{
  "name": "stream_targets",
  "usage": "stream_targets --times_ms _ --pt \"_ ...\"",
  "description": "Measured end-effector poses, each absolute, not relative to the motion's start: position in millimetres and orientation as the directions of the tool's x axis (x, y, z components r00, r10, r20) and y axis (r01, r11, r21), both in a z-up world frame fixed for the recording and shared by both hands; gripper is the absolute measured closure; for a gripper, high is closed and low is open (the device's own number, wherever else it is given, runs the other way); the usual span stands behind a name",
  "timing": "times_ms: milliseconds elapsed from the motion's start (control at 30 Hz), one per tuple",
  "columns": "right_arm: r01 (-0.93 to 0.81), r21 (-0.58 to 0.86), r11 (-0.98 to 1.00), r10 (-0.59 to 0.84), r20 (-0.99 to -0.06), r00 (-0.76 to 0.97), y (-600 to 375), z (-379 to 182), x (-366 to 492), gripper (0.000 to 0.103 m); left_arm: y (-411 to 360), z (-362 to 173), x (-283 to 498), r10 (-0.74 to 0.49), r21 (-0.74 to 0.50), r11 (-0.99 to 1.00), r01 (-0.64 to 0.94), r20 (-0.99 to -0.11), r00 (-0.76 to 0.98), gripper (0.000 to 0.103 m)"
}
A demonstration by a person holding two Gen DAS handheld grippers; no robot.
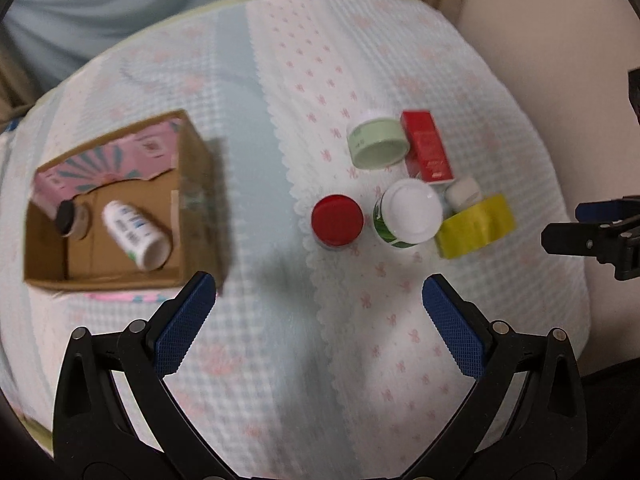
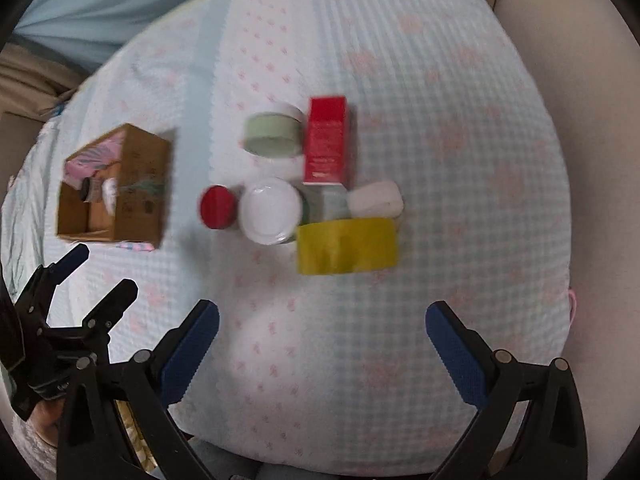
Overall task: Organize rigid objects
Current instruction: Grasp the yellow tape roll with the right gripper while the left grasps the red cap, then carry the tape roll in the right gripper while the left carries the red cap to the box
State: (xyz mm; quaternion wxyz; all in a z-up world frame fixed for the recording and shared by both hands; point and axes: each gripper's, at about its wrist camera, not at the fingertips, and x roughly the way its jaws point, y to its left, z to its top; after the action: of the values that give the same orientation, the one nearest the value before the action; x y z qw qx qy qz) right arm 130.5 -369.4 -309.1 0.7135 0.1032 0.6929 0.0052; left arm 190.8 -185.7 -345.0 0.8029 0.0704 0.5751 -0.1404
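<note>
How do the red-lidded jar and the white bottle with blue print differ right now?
The red-lidded jar stands upright on the quilted cover; the white bottle lies on its side inside the cardboard box. The jar looks short and squat with a red top; the bottle is longer, white with blue print. The jar sits beside the white-lidded jar; the bottle lies near a dark-capped jar. Both are round and ungripped.

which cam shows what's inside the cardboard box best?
Left wrist. It looks down into the cardboard box, showing a white bottle lying on its side and a small black-capped jar. The right wrist view sees the box obliquely and blurred; its near wall hides most of the contents.
</note>
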Motion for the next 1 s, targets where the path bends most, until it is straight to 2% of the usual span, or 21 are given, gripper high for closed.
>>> stream_targets --times_ms 167,400,567,633,733,867,967,1000 --pt "0.144 0.167 0.975 0.172 -0.985 -0.019 -377.6 -351.5 149.0 0.0 -200.0 -398.7 215.9 -0.123 -0.03 0.936 0.351 -0.961 0.246 0.0" --pt "0.143 0.186 0.972 0.203 -0.973 -0.112 -383.5 -399.9 168.9 0.0 -215.5 -446.6 239.4 -0.117 -0.026 0.913 0.408 -0.973 0.199 0.001" --pt "0.098 0.174 0.98 0.188 -0.968 -0.163 -383.3 -423.7 176.6 0.0 -225.4 -471.5 249.8 -0.114 -0.018 0.884 0.467 -0.978 0.178 0.007" --pt "0.088 0.188 0.978 0.201 -0.964 -0.173 -383.3 -428.8 177.2 0.0 -227.0 -479.6 252.0 -0.111 -0.019 0.879 0.476 -0.98 0.166 0.016" --pt "0.077 0.199 0.977 0.21 -0.96 -0.187 -383.0 -435.2 176.7 0.0 -227.9 -490.4 255.0 -0.105 -0.023 0.878 0.479 -0.984 0.145 0.021" --pt "0.086 0.226 0.97 0.239 -0.954 -0.183 -385.7 -438.6 178.1 0.0 -231.8 -494.5 257.9 -0.102 -0.011 0.872 0.49 -0.982 0.16 0.023" --pt "0.078 0.243 0.967 0.253 -0.951 -0.177 -385.4 -438.6 182.5 0.0 -235.5 -493.3 259.6 -0.114 -0.015 0.865 0.501 -0.979 0.167 0.038" --pt "0.074 0.24 0.968 0.25 -0.951 -0.181 -384.9 -439.4 185.2 0.002 -238.7 -494.1 262.5 -0.114 -0.015 0.862 0.506 -0.979 0.166 0.046"
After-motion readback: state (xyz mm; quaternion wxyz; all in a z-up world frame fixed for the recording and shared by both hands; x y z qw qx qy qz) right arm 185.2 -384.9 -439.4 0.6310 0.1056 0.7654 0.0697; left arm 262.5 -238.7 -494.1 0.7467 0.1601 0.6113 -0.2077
